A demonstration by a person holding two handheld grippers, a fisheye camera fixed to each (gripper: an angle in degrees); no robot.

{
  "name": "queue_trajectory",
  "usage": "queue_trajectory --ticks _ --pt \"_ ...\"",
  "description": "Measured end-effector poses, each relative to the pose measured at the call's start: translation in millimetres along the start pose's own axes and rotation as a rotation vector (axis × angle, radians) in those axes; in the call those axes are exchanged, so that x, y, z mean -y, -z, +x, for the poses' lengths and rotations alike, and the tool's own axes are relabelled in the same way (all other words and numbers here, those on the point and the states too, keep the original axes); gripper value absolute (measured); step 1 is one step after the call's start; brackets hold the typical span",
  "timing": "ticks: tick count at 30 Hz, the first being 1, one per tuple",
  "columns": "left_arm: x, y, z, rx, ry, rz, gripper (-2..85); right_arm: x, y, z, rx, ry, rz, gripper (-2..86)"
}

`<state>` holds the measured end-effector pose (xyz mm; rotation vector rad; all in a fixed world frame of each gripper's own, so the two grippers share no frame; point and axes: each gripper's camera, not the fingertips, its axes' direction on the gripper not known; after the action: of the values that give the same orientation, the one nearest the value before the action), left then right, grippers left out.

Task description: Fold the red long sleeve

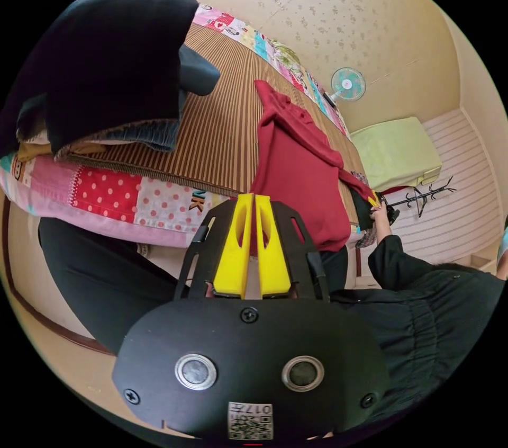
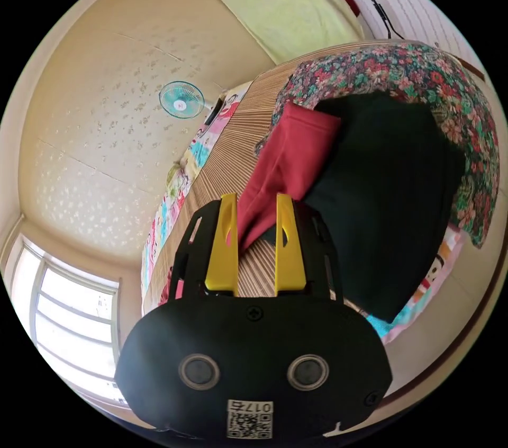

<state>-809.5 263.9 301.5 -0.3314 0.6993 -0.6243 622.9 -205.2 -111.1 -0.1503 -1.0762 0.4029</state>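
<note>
The red long sleeve [image 1: 296,172] lies spread on a striped mat [image 1: 222,119] on the bed. Its near hem hangs over the bed's edge, and one sleeve stretches out to the right. My left gripper [image 1: 254,198] is shut on that hem, with red cloth showing between the yellow jaws. A hand holds my right gripper [image 1: 374,200] at the far end of the stretched sleeve. In the right gripper view, the right gripper [image 2: 256,199] stands open, and the red sleeve [image 2: 286,162] runs between its jaws.
A pile of dark folded clothes [image 1: 106,61] sits on the mat's left end over a patchwork quilt [image 1: 106,194]. A black garment [image 2: 381,194] and a floral cloth [image 2: 423,77] lie beside the sleeve. The person's black-clad body [image 1: 423,310] is close by. A fan [image 1: 348,83] and a coat rack [image 1: 423,196] stand beyond.
</note>
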Motion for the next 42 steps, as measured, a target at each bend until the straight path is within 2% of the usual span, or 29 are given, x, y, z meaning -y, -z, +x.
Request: queue_trajectory --ticks 2,4,6,8,10,12,16,19,22,25,28,32,35,37,39,41,42 --pt "5 -1 3 -0.004 0.0 0.003 -0.9 15 -21 -9 -0.002 0.02 -0.076 11.4" --pt "8 -3 7 0.001 -0.002 0.001 -0.9 20 -59 -13 -0.092 -0.006 -0.178 11.2" --pt "10 -5 8 0.003 0.003 -0.011 -0.9 18 -65 -13 -0.156 -0.064 -0.16 8.9" --pt "11 -2 6 -0.003 0.021 -0.01 -0.9 17 -43 -14 -0.057 -0.125 -0.08 5.1" --pt "11 6 1 -0.032 0.045 0.023 -0.9 -3 15 -14 0.188 -0.109 0.098 3.5" --pt "11 11 -4 -0.041 0.057 0.044 -0.9 -33 53 -4 0.237 -0.093 0.188 2.5" --pt "10 9 -17 -0.05 0.09 0.028 -0.9 -109 76 69 0.117 -0.228 0.193 1.4" --pt "15 -1 -26 -0.069 0.108 -0.01 -0.9 -133 79 105 0.179 -0.256 0.163 2.7" --pt "25 -6 -24 -0.086 0.086 -0.022 -0.9 -111 90 91 0.177 -0.173 0.193 7.3" --pt "33 -7 -16 -0.095 0.053 -0.012 -0.9 -74 78 85 0.155 -0.194 0.182 10.2" --pt "32 -8 -13 -0.113 0.04 0.011 -0.9 -51 33 97 0.017 -0.345 0.043 9.4" --pt "17 -6 -23 -0.12 0.071 0.033 -0.9 -58 15 90 -0.065 -0.409 0.093 6.0" --pt "-1 2 -39 -0.112 0.116 0.064 -0.9 -74 21 28 -0.102 -0.303 0.197 4.2" --pt "-12 6 -50 -0.095 0.136 0.086 -0.9 -102 11 -52 -0.181 -0.078 0.265 3.6" --pt "-15 4 -57 -0.1 0.161 0.086 -0.9 -131 -4 -111 -0.241 0.038 0.314 3.4" --pt "-16 1 -59 -0.131 0.168 0.091 -0.9 -165 -26 -166 -0.14 0.195 0.313 3.3" --pt "-16 0 -57 -0.147 0.153 0.094 -0.9 -190 -45 -200 -0.016 0.296 0.272 3.2"
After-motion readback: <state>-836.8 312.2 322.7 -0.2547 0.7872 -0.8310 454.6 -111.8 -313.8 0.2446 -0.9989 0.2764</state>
